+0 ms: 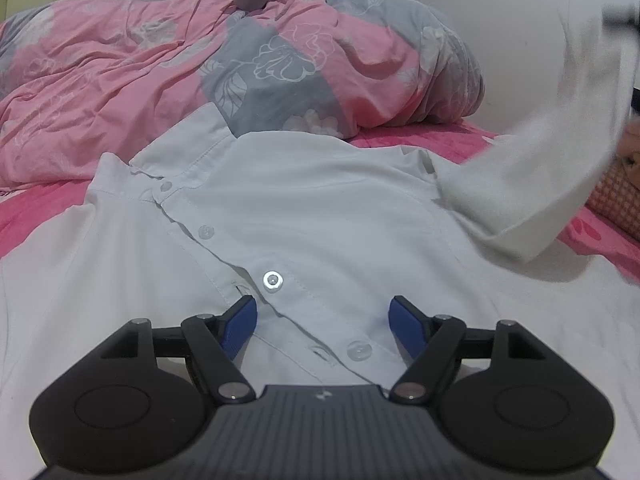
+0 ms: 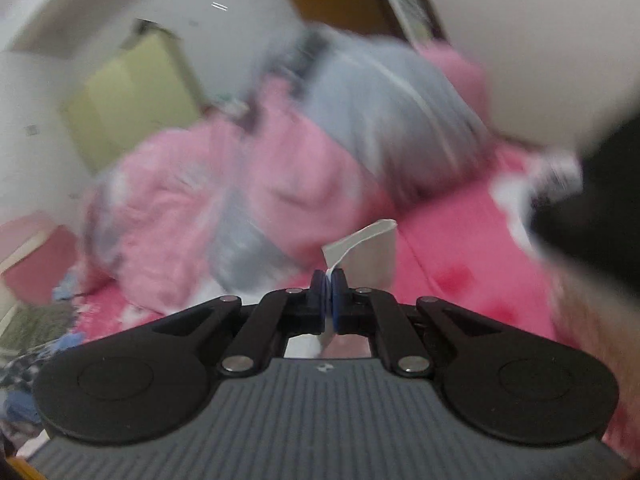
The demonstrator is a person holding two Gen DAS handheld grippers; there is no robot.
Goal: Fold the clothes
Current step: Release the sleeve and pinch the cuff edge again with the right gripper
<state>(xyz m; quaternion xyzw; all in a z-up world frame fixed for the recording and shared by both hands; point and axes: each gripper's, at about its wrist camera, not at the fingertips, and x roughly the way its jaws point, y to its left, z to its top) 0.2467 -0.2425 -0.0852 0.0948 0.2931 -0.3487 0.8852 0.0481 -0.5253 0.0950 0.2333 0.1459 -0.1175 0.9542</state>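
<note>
A pale blue-white button shirt [image 1: 304, 216] lies front-up on the bed, collar toward the far end. My left gripper [image 1: 322, 320] hovers open just over its button placket, blue pads spread to either side of the buttons. The shirt's right sleeve [image 1: 560, 152] is lifted into the air at the right, blurred. In the right wrist view my right gripper [image 2: 330, 280] is shut on a white edge of that sleeve [image 2: 366, 244], which sticks up between the blue pads. The view is motion-blurred.
A bunched pink and grey floral duvet [image 1: 224, 64] fills the far end of the bed behind the collar. The pink bedsheet [image 2: 460, 248] shows around the shirt. A white wall [image 1: 520, 40] stands at the right. A dark blurred shape [image 2: 592, 200] crosses the right edge.
</note>
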